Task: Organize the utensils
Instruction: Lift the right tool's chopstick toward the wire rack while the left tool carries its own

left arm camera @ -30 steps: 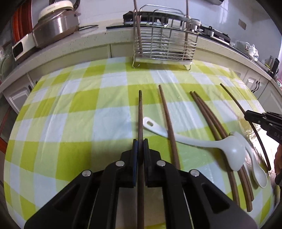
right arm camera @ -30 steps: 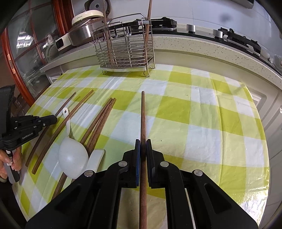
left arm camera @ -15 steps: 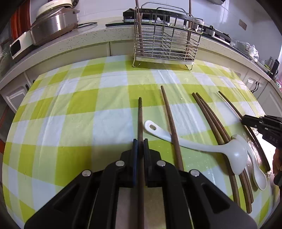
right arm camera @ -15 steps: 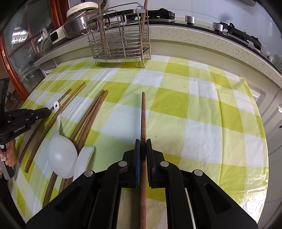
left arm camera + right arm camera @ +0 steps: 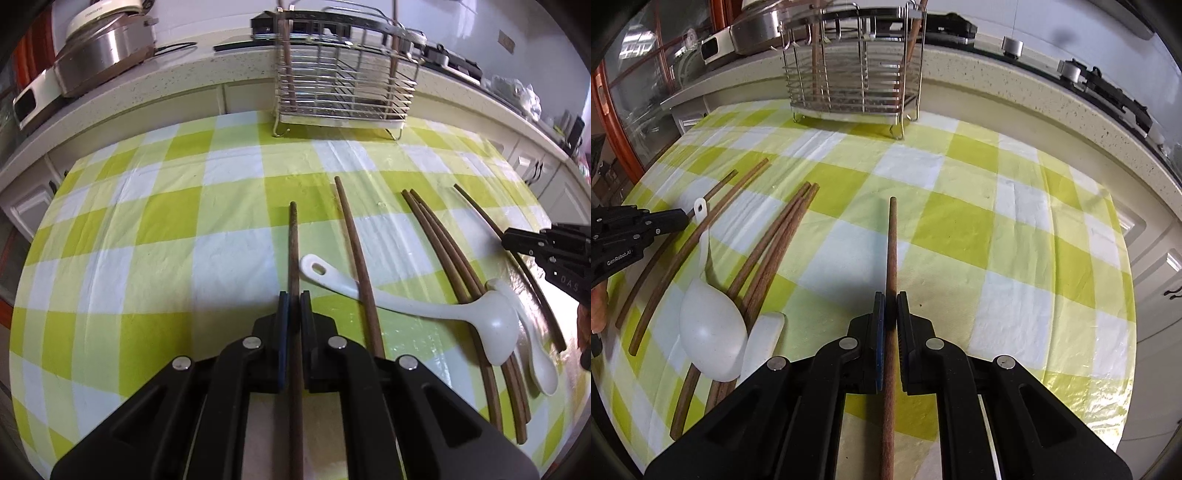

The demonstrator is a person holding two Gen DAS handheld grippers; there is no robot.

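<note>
My left gripper (image 5: pixel 294 295) is shut on a dark wooden chopstick (image 5: pixel 293 243) that points toward the wire utensil rack (image 5: pixel 343 92) at the back of the table. My right gripper (image 5: pixel 891 295) is shut on a brown wooden chopstick (image 5: pixel 892 240), also pointing toward the rack (image 5: pixel 853 85). The rack holds two upright chopsticks. Several more chopsticks (image 5: pixel 439 243) lie on the checked cloth, with a white ladle (image 5: pixel 487 321) and a white spoon (image 5: pixel 539 369) across them. The right gripper's tip shows at the right edge of the left wrist view (image 5: pixel 517 240).
The table carries a green and white checked cloth (image 5: pixel 147 221). A metal cooker (image 5: pixel 99 48) sits on the counter at the back left. The speckled counter edge (image 5: pixel 1034 96) curves behind the table. Cabinets stand to the right.
Both grippers have moved forward toward the rack, each still holding its chopstick. The rack looks larger and nearer in both views.
</note>
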